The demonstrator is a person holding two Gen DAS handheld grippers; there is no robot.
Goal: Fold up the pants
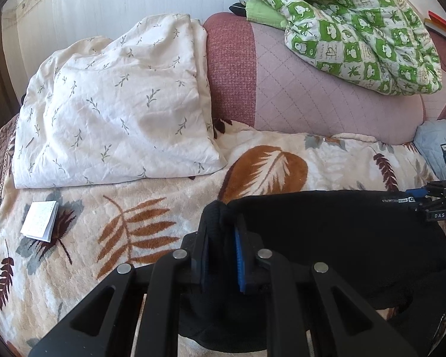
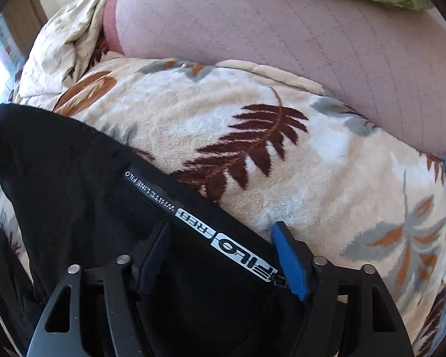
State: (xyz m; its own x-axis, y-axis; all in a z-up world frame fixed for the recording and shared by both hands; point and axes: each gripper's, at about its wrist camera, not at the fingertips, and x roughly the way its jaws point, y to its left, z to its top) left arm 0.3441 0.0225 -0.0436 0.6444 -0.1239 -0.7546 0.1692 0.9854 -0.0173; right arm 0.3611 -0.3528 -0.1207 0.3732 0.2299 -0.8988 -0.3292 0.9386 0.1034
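A cream fleece blanket [image 1: 169, 196] printed with brown and grey leaves covers the bed and fills the ground beyond both pairs of fingers. Behind it runs a pink quilted sofa back [image 1: 312, 95], well beyond the fingers, with a green-and-white patterned quilt [image 1: 356, 29] heaped on top. Far ahead and to the left of the left fingers lies a folded cream duvet [image 1: 113, 110] with small sprig prints, resting on the blanket.

The black pants [image 1: 327, 232] lie on the blanket directly at the fingers, stretching from the left pair across to the right pair. The left gripper [image 1: 223, 238] is clamped tight on a bunched edge of the pants, the cloth pinched between its blue-padded fingers [image 1: 240, 255] and raised a little off the blanket. In the right wrist view the right gripper [image 2: 220, 238] stands about half spread, its fingers [image 2: 288, 258] straddling the edge of the pants; the cloth sits between them, but the pads do not press on it. A white printed label strip [image 2: 223, 235] runs along that edge, passing between the right fingers.

A small white booklet [image 1: 40, 220] lies on the blanket, well off to the left of the left fingers.
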